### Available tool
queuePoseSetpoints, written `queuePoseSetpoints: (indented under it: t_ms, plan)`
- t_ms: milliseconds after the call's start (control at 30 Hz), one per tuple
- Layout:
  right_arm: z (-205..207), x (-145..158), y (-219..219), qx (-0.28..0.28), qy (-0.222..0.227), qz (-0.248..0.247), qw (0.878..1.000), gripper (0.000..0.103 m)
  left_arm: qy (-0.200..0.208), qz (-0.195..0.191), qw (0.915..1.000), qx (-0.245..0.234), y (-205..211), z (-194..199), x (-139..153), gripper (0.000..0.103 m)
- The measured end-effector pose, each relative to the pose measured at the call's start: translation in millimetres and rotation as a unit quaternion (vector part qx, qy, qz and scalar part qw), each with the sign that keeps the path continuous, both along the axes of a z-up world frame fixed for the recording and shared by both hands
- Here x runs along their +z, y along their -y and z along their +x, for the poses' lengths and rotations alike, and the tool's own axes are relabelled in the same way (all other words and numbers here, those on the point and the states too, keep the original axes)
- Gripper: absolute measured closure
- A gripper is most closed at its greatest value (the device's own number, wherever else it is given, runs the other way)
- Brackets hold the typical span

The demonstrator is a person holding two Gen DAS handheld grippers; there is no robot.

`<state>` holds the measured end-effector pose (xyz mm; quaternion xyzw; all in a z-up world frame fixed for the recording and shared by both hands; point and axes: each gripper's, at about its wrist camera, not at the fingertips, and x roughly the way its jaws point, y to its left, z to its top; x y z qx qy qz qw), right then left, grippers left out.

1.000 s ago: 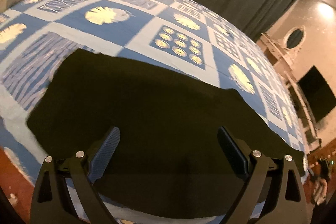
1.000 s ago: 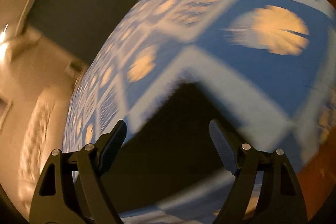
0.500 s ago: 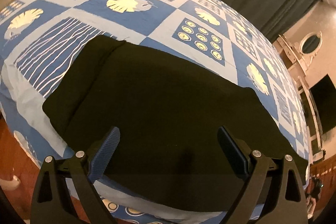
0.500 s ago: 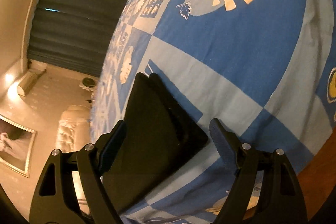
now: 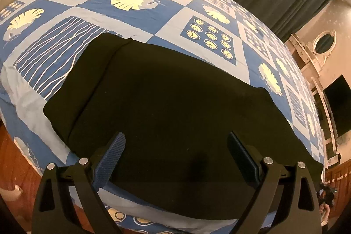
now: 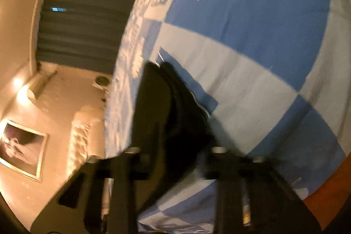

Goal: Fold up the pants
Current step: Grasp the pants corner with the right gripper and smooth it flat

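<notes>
We are at the grasping step of the fold: the black pants (image 5: 171, 106) lie flat and long on the blue patterned bedspread (image 5: 136, 1), near its front edge, already doubled leg on leg as far as we can judge.

On the left side, our left gripper (image 5: 175, 155) hovers over the near edge of the pants with its jaws wide apart and nothing between them. It does not yet touch the cloth.

On the right side, our right gripper (image 6: 173, 155) is low at the end of the pants (image 6: 162, 115), and its jaws are closing. The picture is blurred, but the dark cloth runs in between the fingers, so we judge the pads are pinching the end of the pants.

Next, we think the left gripper must come down and take the cloth edge as well, so that both ends can be lifted together and carried over.

Compared with half a second ago, the right jaws stood wide around the corner and are now nearly together; the left view has hardly changed.
</notes>
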<state>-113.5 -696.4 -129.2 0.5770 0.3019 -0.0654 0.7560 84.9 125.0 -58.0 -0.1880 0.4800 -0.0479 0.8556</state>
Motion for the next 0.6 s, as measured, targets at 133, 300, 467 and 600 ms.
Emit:
queuePoseSetpoints:
  t_ms: [133,300,467,600]
  plan:
    - [3,20,-8,0.009,-0.006,-0.042,0.999,0.092,0.000,-0.001,1.0000,0.000,0,0,-1,0.010]
    - [12,58,-23,0.024,0.017,-0.079,0.996,0.092,-0.002,0.009,0.9999,-0.007,1,0,-2,0.010]
    - [34,99,-55,0.060,0.031,-0.117,0.991,0.092,-0.004,0.011,0.9999,-0.008,2,0,-3,0.010]
    - [51,129,-92,0.098,0.042,-0.151,0.983,0.092,-0.004,0.012,0.9999,-0.009,2,0,-4,0.010]
